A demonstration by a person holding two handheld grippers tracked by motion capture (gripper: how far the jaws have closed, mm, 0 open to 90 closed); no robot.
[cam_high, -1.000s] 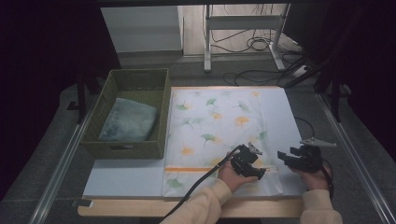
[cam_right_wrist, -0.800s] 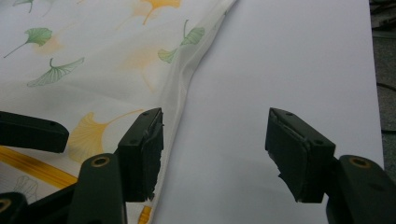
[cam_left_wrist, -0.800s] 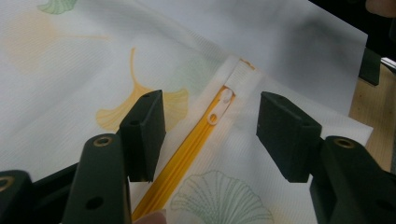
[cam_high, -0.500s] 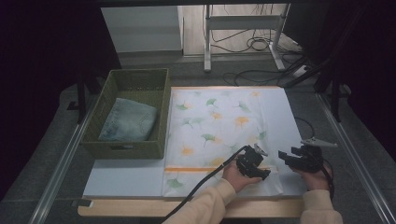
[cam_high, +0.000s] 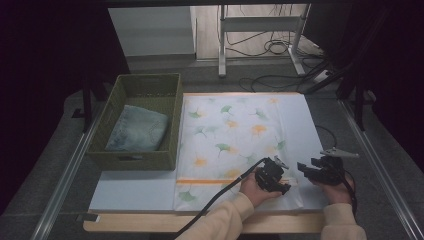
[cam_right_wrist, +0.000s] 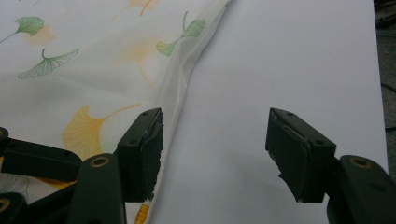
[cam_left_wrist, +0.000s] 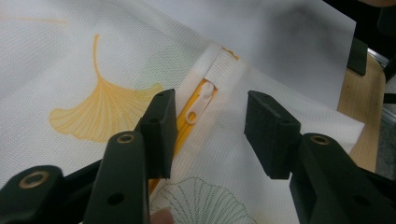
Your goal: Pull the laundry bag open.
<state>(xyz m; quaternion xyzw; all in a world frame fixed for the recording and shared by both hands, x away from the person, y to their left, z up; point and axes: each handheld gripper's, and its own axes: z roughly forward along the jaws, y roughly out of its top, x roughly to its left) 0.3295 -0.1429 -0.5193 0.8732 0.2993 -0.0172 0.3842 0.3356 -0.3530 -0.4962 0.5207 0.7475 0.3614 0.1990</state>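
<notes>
Around you: grey carpet floor (cam_high: 300,80); white panel (cam_high: 150,30) standing at the far side; pale metal frame legs (cam_high: 222,40) with black cables (cam_high: 270,47) coiled behind. Dark curtains (cam_high: 45,75) flank both sides. Metal rails (cam_high: 65,175) run along your wooden worktop (cam_high: 150,222), which is lit from above.

Left gripper (cam_left_wrist: 210,135) is hovering low over the white leaf-print cloth (cam_left_wrist: 70,56), jaws part-way apart and just been closing, pads not pressing anything yet. White zipper pull (cam_left_wrist: 197,103) is lying between the jaws, at the end of the orange zipper (cam_left_wrist: 183,133), nearer the left jaw. Yellow ginkgo leaf print (cam_left_wrist: 100,112) is sitting just left of that jaw. White sheet (cam_left_wrist: 289,37) is lying under the cloth, with the wooden table (cam_left_wrist: 362,107) edge showing at right.
</notes>
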